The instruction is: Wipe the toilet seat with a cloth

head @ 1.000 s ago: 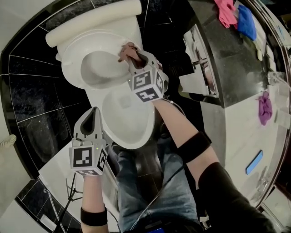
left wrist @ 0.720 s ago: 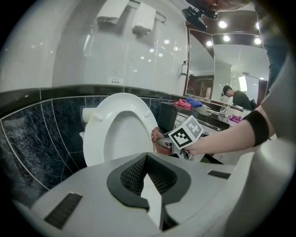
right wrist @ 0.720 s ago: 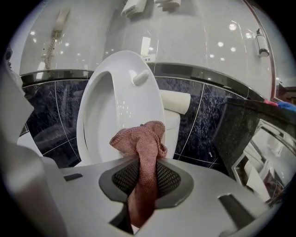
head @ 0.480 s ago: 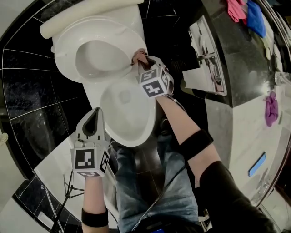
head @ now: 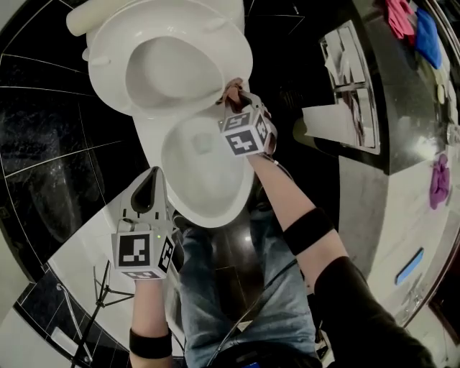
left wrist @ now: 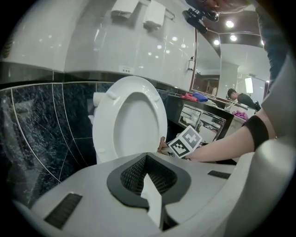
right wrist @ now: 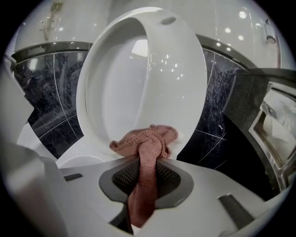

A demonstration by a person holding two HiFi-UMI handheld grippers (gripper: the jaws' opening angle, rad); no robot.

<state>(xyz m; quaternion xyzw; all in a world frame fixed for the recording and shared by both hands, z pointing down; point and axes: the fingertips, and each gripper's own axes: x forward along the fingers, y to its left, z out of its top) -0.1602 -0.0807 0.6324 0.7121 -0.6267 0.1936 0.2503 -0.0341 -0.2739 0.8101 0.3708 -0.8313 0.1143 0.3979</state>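
Observation:
The white toilet has its seat point(head: 172, 57) raised above the open bowl point(head: 205, 169). My right gripper point(head: 232, 98) is shut on a pink knitted cloth point(head: 231, 88), which rests against the seat's lower right rim, close to where it meets the bowl. In the right gripper view the cloth point(right wrist: 148, 139) bunches ahead of the right gripper point(right wrist: 143, 164) with the seat point(right wrist: 185, 78) looming behind. My left gripper point(head: 147, 188) is shut with nothing in it, beside the bowl's left edge. From the left gripper point(left wrist: 147, 173) the seat point(left wrist: 132, 120) stands ahead.
A dark counter point(head: 374, 108) runs along the right with pink point(head: 399, 14), blue point(head: 428, 32) and purple point(head: 438, 180) cloths on it. A shelf unit point(head: 348, 72) sits close to the right of the toilet. Black tiles surround it. The person's legs point(head: 237, 287) stand before the bowl.
The right gripper has slid the cloth down the raised seat's right rim to its lower end near the bowl. The left gripper has sunk a little beside the bowl.

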